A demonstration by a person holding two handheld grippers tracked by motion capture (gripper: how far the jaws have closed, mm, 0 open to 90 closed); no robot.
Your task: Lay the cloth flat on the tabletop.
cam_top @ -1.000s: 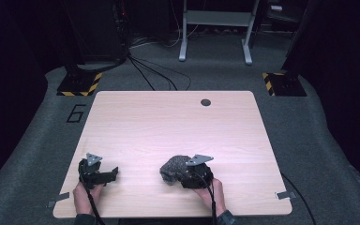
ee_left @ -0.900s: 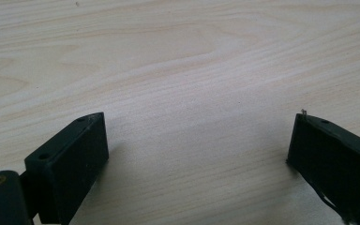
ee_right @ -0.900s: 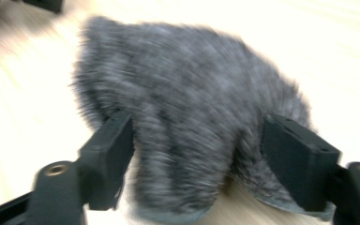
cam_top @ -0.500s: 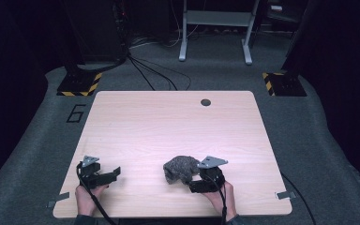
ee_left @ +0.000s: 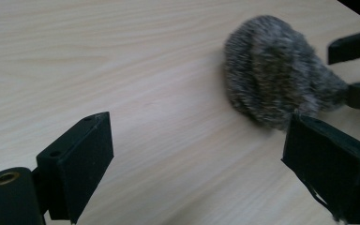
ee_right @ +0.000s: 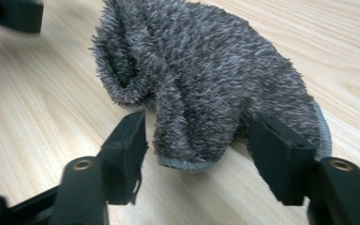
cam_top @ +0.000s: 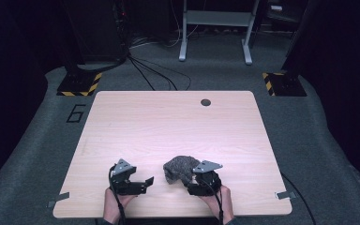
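A grey fuzzy cloth [cam_top: 180, 168] is seen lying bunched on the wooden table [cam_top: 178, 126], near the edge closest to the person and a little right of the middle. In the high view the right gripper [cam_top: 193, 180] is held just beside it, on its near right side, with the person's hand [cam_top: 218, 199] behind it.

In the right gripper view the cloth [ee_right: 206, 79] is shown heaped between and beyond the two black jaws. The jaws are set about half apart and have just been closing, with a hemmed fold of the cloth between them. The right-hand pad [ee_right: 281, 157] is seen against the pile of the cloth, perhaps touching it — whether it presses cannot be told. The left-hand pad [ee_right: 126, 154] is seen just short of the fold, with a sliver of table between. The cloth is not pinched; it rests on the table under its own weight.

The left gripper [cam_top: 145, 182] is held low over the table to the left of the cloth, apart from it. In the left gripper view its jaws are spread wide, and only bare table lies between them. The cloth [ee_left: 276, 70] is seen ahead and to the right of the jaws — beyond it, the tips of the right gripper [ee_left: 351, 70] are seen at the frame's edge.
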